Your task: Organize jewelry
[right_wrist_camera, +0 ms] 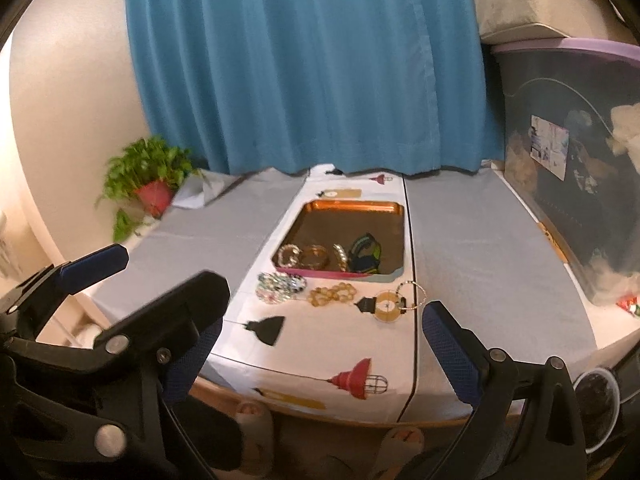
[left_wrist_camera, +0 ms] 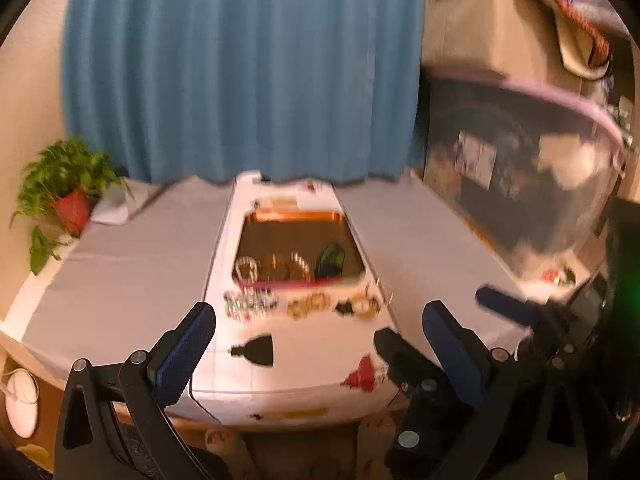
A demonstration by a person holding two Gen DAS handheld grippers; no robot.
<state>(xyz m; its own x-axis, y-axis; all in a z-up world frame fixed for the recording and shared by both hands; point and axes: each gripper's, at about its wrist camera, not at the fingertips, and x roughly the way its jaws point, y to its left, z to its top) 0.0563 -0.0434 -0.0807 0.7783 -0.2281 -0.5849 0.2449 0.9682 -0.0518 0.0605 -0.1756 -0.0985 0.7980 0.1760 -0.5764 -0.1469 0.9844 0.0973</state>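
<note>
Right wrist view: right gripper [right_wrist_camera: 320, 344] spread empty; amber beads [right_wrist_camera: 333, 294] dead ahead at twelve o'clock, lying crosswise before tray [right_wrist_camera: 394, 240]. Left gripper [left_wrist_camera: 316, 336] spread too.

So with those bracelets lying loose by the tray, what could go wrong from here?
The beaded bracelets lie close together in front of the tray, so a wide-open right tool might snag two at once. The thin ring lies on the tablecloth seam, beside the round amber piece, and may be hard to pinch. The left tool, also open, hovers close beside the right one, so they might bump.
</note>
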